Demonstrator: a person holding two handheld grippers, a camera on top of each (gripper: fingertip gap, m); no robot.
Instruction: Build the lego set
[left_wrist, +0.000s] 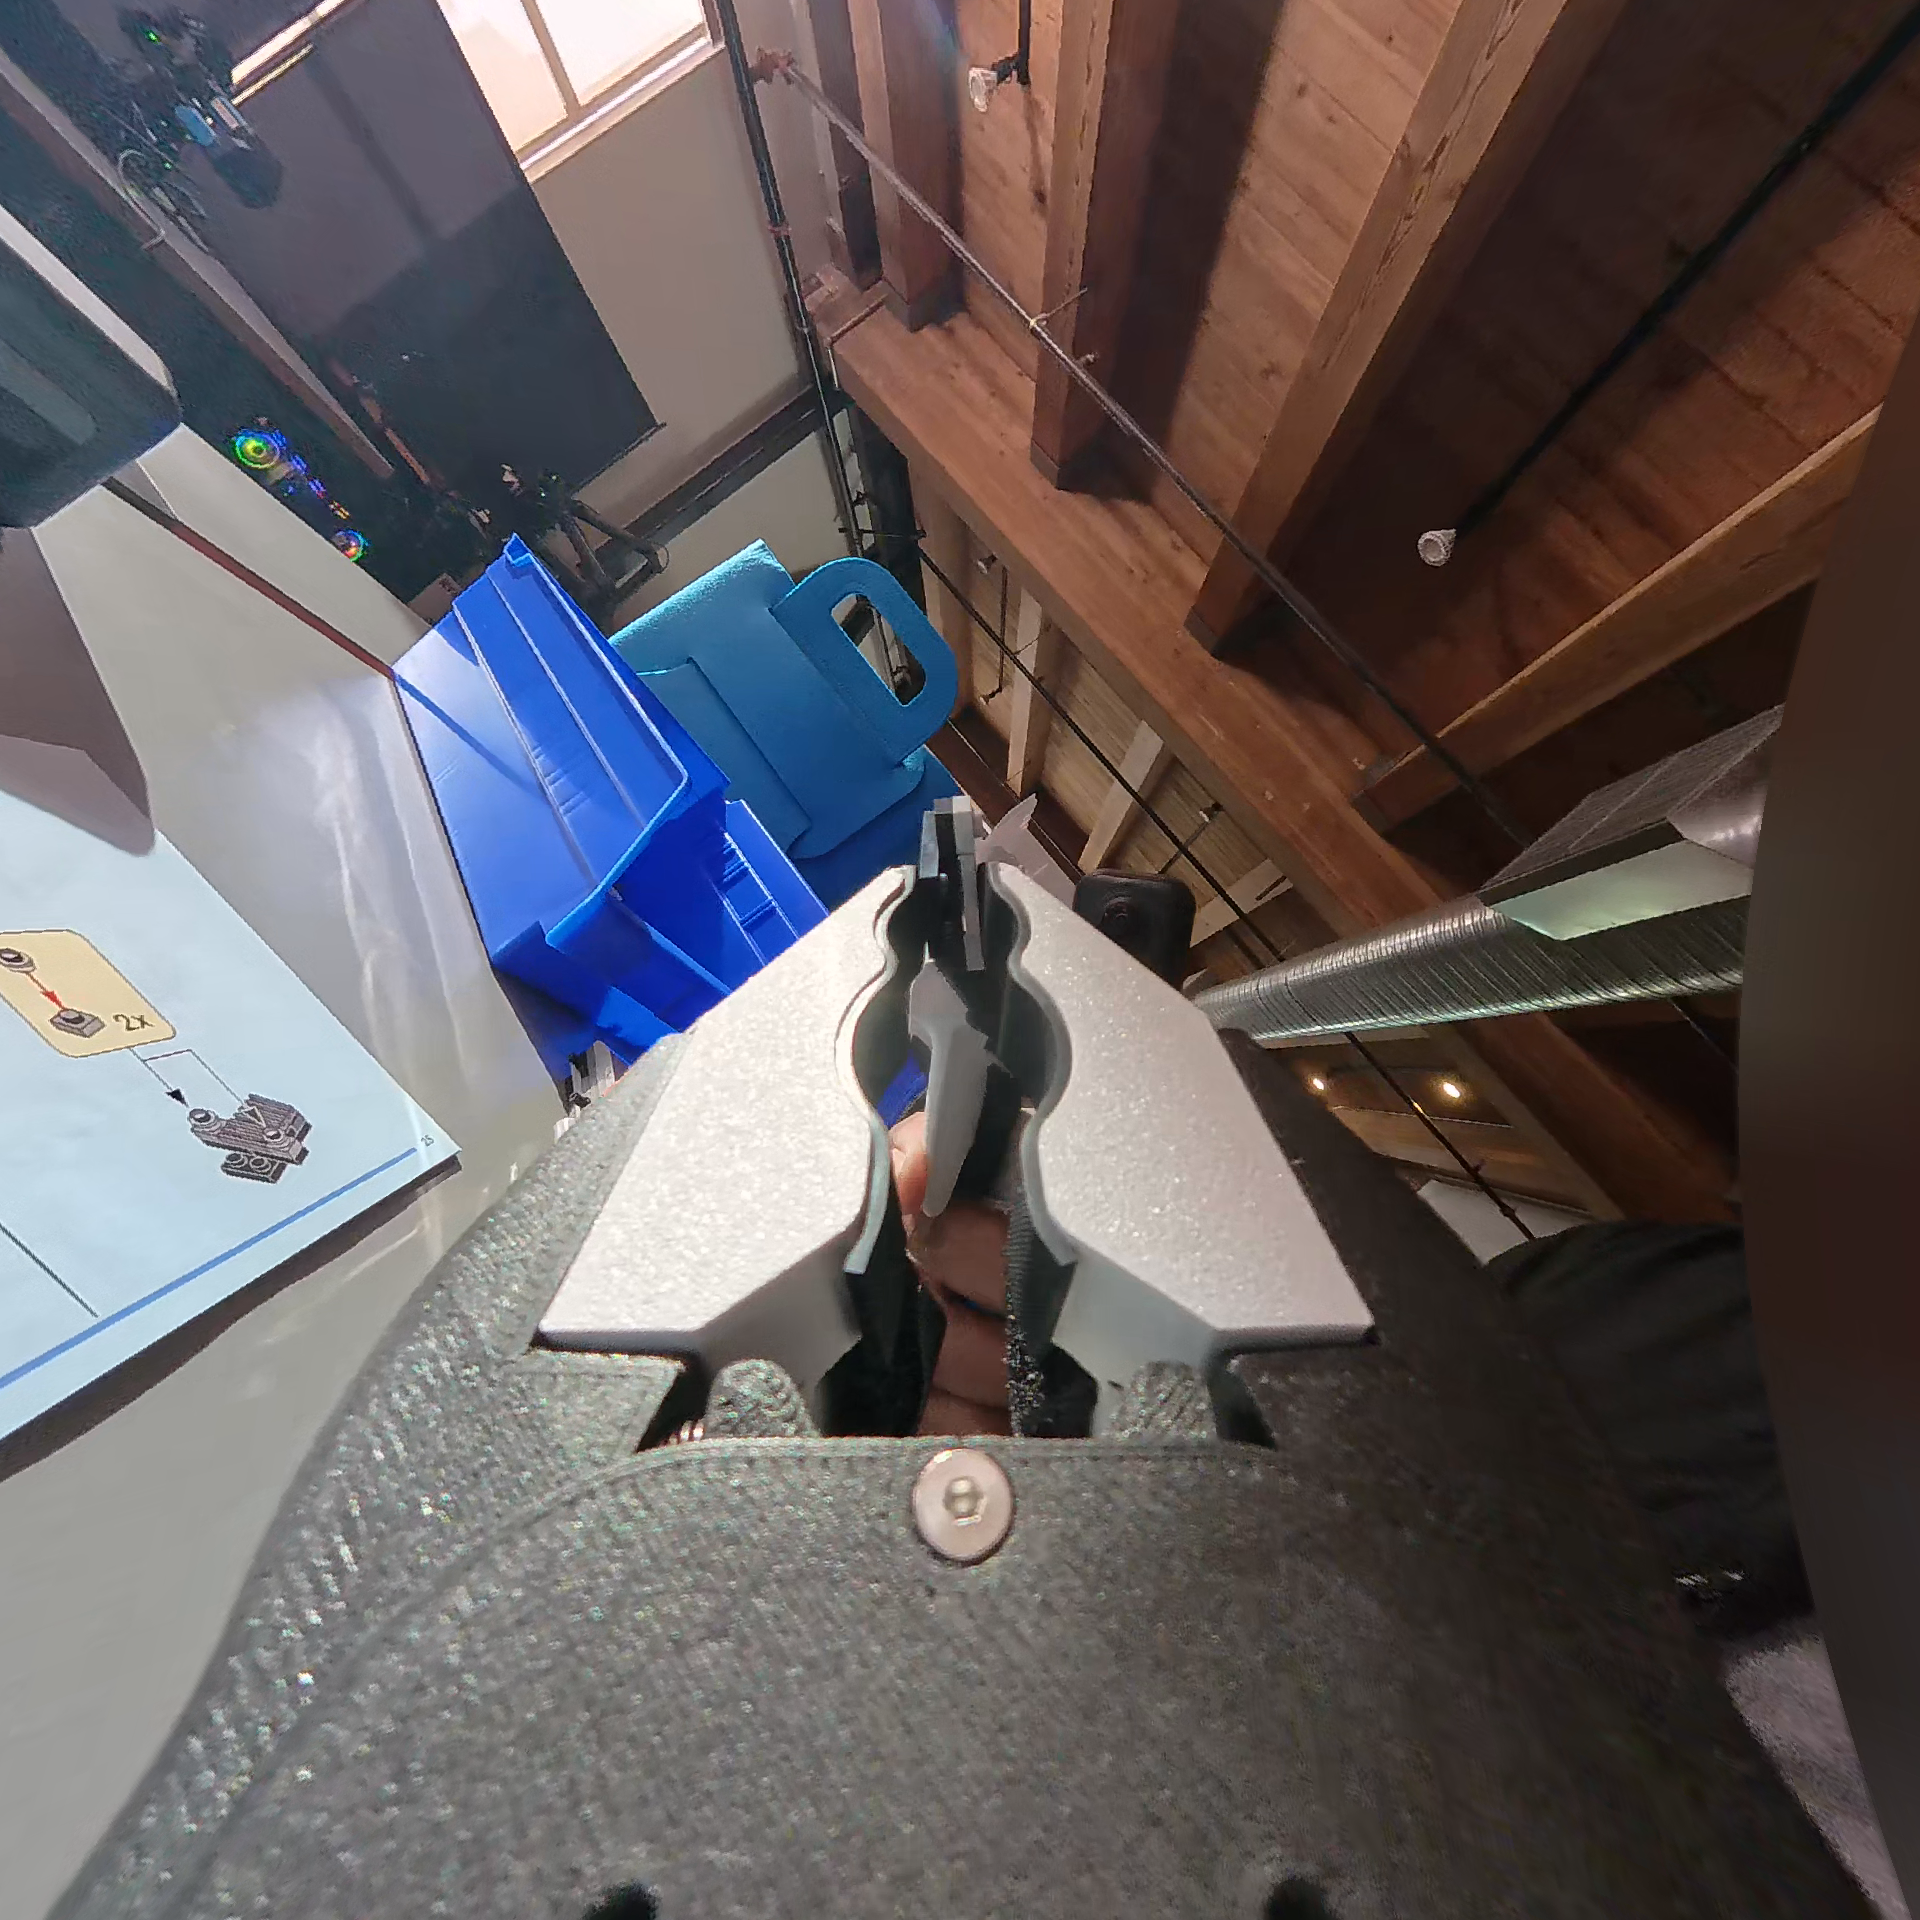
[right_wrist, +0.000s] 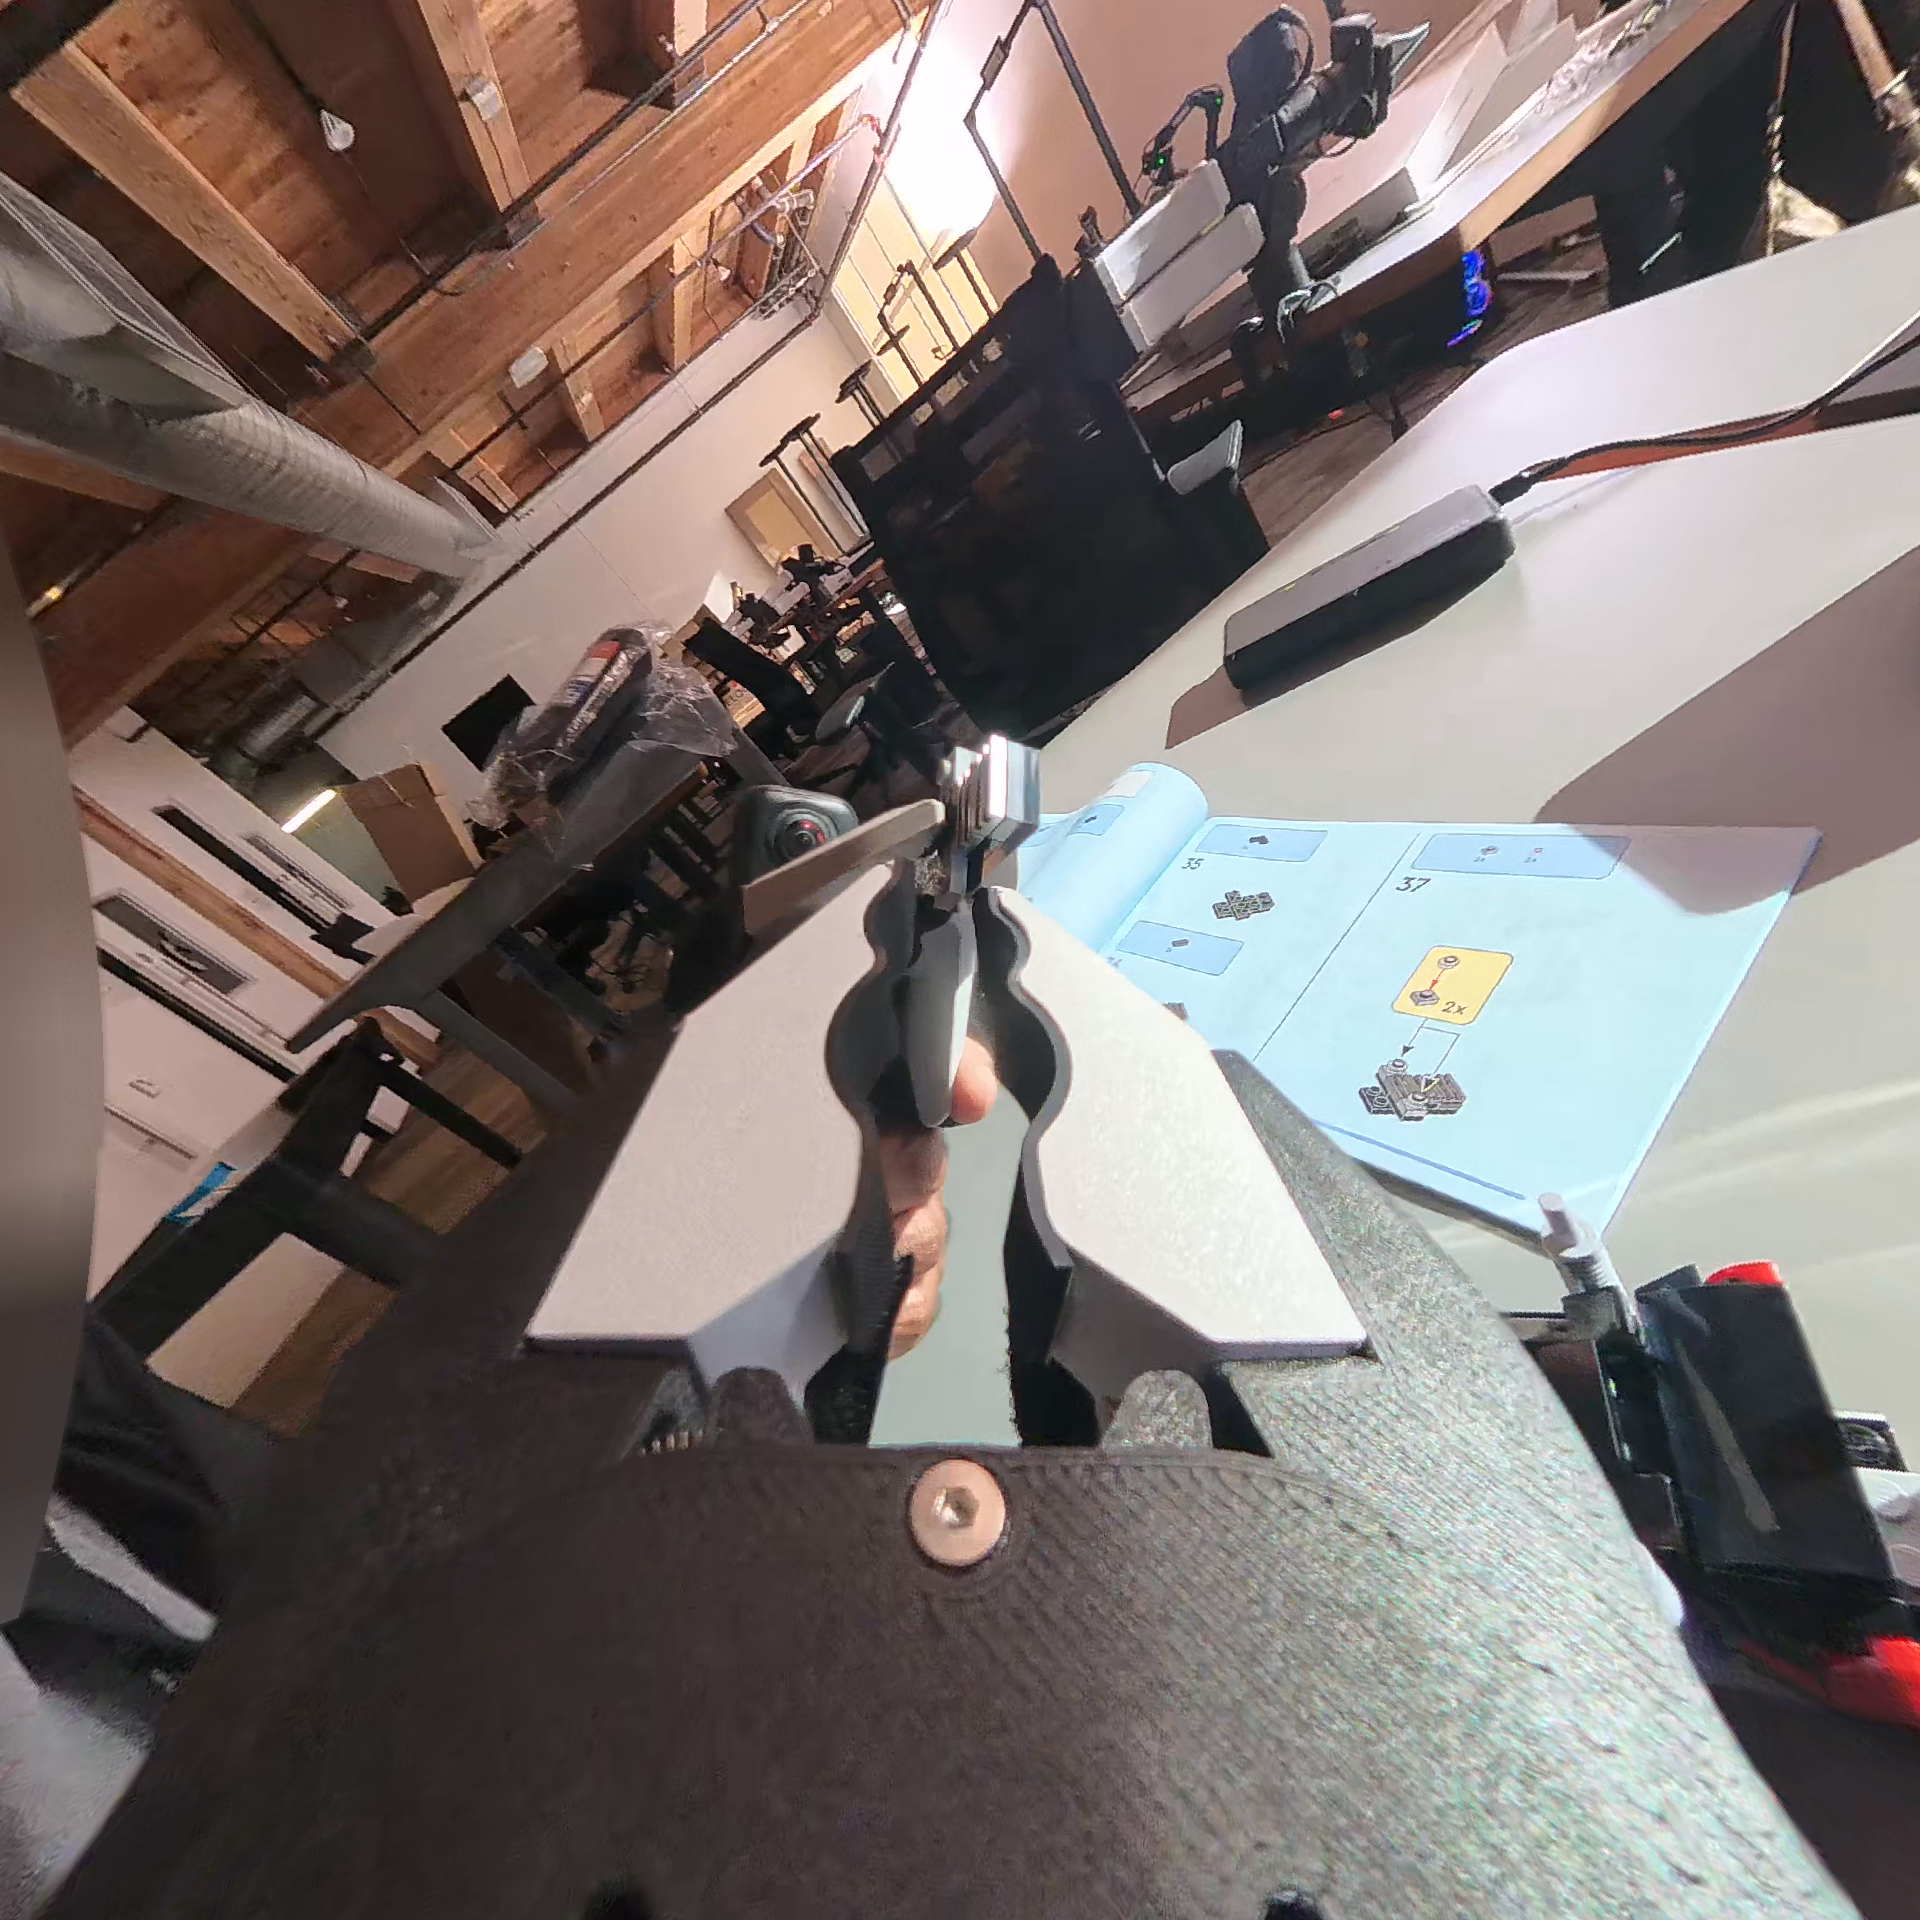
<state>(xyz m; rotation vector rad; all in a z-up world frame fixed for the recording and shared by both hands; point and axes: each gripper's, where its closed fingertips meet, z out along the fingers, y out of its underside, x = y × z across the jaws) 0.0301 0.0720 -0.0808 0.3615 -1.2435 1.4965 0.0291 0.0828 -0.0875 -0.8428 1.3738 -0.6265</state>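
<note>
Both grippers are raised off the table and meet tip to tip. In the left wrist view my left gripper (left_wrist: 951, 894) is shut on a small dark grey lego assembly (left_wrist: 958, 868) at its fingertips. One finger (left_wrist: 948, 1101) of the other gripper and its camera (left_wrist: 1127, 914) show behind it. In the right wrist view my right gripper (right_wrist: 951, 904) is shut on the same grey lego assembly (right_wrist: 995, 800), which sticks out above the tips. The left gripper's finger (right_wrist: 831, 862) and camera (right_wrist: 795, 831) show beyond it. A person's finger (right_wrist: 971, 1091) shows through the gap.
The open light blue instruction booklet (right_wrist: 1455, 987) lies on the white table (right_wrist: 1558, 707); it also shows in the left wrist view (left_wrist: 156, 1122). Blue plastic bins (left_wrist: 582, 790) stand beyond it. A black flat device (right_wrist: 1371, 587) with a cable lies farther back. A red and black tool (right_wrist: 1787, 1455) is at the right. Left and right tips are no more than a few centimetres apart. Left tips and right tips are each some 35 cm from the black flat device (right_wrist: 1371, 587).
</note>
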